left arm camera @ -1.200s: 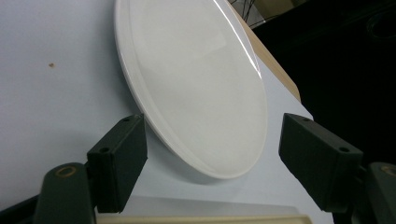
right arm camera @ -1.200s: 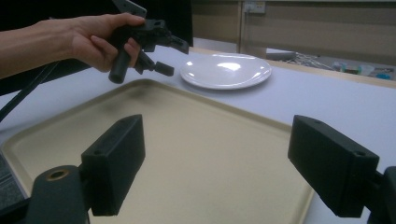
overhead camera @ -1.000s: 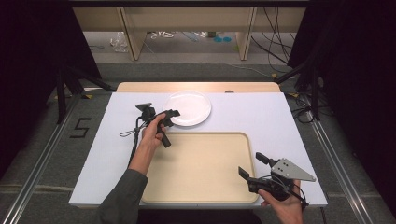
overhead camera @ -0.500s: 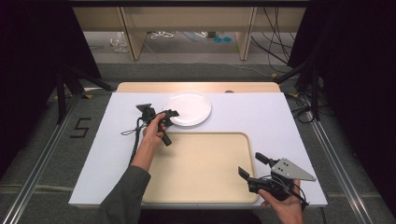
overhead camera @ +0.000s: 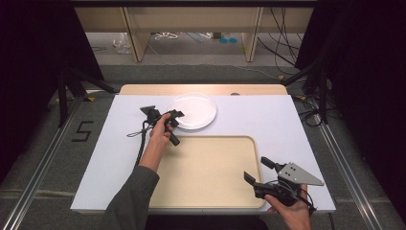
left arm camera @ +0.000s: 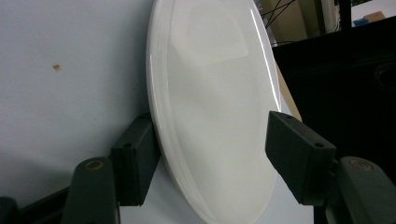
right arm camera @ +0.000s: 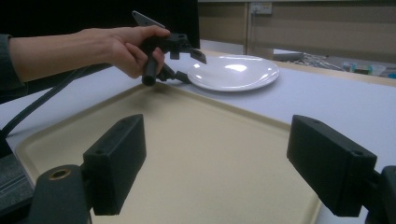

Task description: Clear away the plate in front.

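Table (overhead camera: 297, 124): white surface, holds all things.
Tray (overhead camera: 210, 172): beige, empty, just in front of the plate.
Plate (overhead camera: 194, 111): white, lies on the table behind the tray.
Left gripper (overhead camera: 168, 120): jaws apart, one at each side of the plate rim, not yet clamped.
Right gripper (overhead camera: 261, 171): jaws apart, holds nothing, over the tray's near right corner.
Advice: I think the rim should sit deep between the pads before closing, then lift level.
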Motion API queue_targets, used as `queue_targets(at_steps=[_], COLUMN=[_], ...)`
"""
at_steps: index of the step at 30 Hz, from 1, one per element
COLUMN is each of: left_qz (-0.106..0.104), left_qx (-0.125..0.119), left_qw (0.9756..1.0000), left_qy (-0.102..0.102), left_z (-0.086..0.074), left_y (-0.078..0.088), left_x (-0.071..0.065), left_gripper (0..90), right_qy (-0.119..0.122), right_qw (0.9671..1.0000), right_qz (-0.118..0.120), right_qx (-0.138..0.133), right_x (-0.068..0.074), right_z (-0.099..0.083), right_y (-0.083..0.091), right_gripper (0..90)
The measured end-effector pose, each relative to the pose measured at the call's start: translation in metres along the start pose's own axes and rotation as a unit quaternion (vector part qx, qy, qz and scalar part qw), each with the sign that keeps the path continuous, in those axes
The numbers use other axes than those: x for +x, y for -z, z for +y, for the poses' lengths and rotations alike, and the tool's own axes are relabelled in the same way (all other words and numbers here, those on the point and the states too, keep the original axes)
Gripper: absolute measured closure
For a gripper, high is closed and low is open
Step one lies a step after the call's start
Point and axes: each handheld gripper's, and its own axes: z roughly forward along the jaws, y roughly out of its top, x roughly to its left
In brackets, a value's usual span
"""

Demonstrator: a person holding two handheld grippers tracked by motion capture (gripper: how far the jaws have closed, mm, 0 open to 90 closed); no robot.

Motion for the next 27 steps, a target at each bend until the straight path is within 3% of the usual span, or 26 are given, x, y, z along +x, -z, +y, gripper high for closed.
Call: queue_targets(at_steps=[2, 13, 15, 20, 21, 22, 25, 27], left_qz=[-0.003, -0.008, -0.006, 0.021, 0.02, 0.025, 0.032, 0.038], left_qx=[0.0, -0.002, -0.002, -0.002, -0.007, -0.009, -0.011, -0.006], left_qw=[1.0, 0.9998, 0.9998, 0.9995, 0.9994, 0.9992, 0.9988, 0.9988], left_qy=[0.003, 0.019, 0.02, 0.024, 0.028, 0.03, 0.035, 0.03], left_z=[0.0, 0.001, 0.001, 0.0, -0.001, -0.001, -0.002, -0.002], left_y=[0.0, 0.0, 0.001, 0.0, 0.0, 0.0, 0.001, 0.002], left_x=[0.001, 0.008, 0.01, 0.01, 0.011, 0.011, 0.017, 0.017], left_gripper=[34.3, 41.8, 46.0, 55.8, 62.4, 62.4, 75.9, 79.8], right_qy=[-0.005, 0.002, 0.006, 0.0, 0.0, 0.0, 0.0, 0.0], right_qw=[0.9999, 0.9999, 1.0, 0.9999, 0.9999, 0.9999, 0.9999, 0.9999], right_qz=[0.005, 0.01, 0.007, 0.012, 0.012, 0.012, 0.012, 0.012], right_qx=[-0.011, -0.003, -0.002, -0.009, -0.009, -0.009, -0.007, -0.009], right_x=[0.001, 0.003, 0.003, 0.003, 0.002, 0.002, 0.003, 0.002], right_z=[-0.001, 0.0, 0.0, 0.0, 0.0, 0.0, 0.0, 0.0], right_y=[-0.003, -0.002, -0.002, -0.003, -0.003, -0.003, -0.002, -0.003], right_gripper=[20.8, 20.9, 20.9, 21.0, 21.1, 21.1, 21.2, 21.2])
